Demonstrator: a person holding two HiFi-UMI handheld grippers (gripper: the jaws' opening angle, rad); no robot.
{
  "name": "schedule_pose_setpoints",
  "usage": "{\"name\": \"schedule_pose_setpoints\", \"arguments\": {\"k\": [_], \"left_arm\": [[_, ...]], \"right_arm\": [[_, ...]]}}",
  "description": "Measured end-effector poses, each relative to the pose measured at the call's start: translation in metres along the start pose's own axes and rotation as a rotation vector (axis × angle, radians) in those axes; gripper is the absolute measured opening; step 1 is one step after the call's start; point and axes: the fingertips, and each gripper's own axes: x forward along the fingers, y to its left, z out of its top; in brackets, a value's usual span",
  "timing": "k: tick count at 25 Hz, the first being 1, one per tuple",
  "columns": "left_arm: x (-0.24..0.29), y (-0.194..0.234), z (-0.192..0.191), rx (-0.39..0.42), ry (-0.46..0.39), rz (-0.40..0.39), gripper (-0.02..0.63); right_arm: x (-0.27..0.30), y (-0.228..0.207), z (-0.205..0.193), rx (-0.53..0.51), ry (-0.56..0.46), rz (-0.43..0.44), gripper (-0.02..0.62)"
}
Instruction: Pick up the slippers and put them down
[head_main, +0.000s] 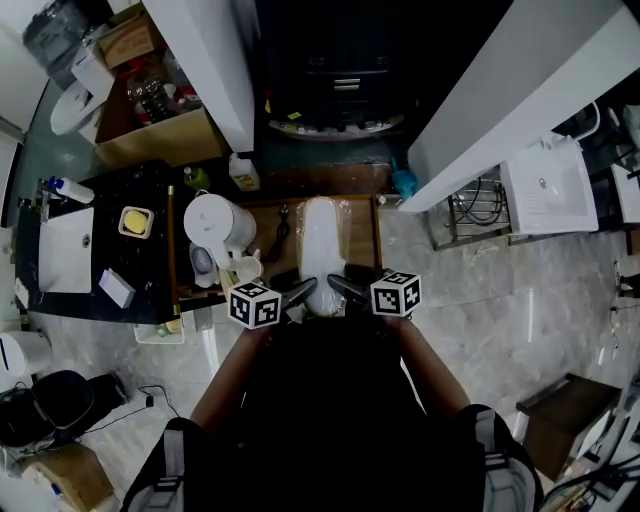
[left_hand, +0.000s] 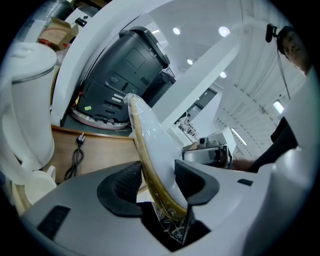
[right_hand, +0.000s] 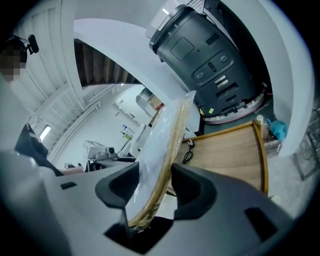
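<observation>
A pair of white slippers, wrapped in clear plastic, hangs lengthwise above the wooden table just ahead of the person. My left gripper grips the near end from the left and my right gripper grips it from the right. In the left gripper view the slippers stand edge-on between the dark pads, the tan sole rim showing, and the gripper is shut on them. The right gripper view shows the same pack pinched in that gripper.
A white kettle and a coiled black power cable sit on the table's left part. A dark machine stands beyond the table between two white slanted beams. A black counter with a sink lies to the left.
</observation>
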Motion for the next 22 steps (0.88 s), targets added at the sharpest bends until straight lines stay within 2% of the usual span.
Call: {"name": "schedule_pose_setpoints", "arguments": {"k": [6, 15, 22], "left_arm": [[-0.018, -0.019, 0.019, 0.078, -0.044, 0.003, 0.204], [-0.037, -0.029, 0.04, 0.075, -0.126, -0.034, 0.204], [-0.041, -0.024, 0.032, 0.105, -0.107, -0.02, 0.204]], "right_arm": [[-0.01, 0.024, 0.015, -0.033, -0.064, 0.005, 0.206], [-0.014, 0.048, 0.038, -0.053, -0.163, 0.012, 0.201], [-0.008, 0.051, 0.03, -0.04, -0.178, 0.007, 0.198]]}}
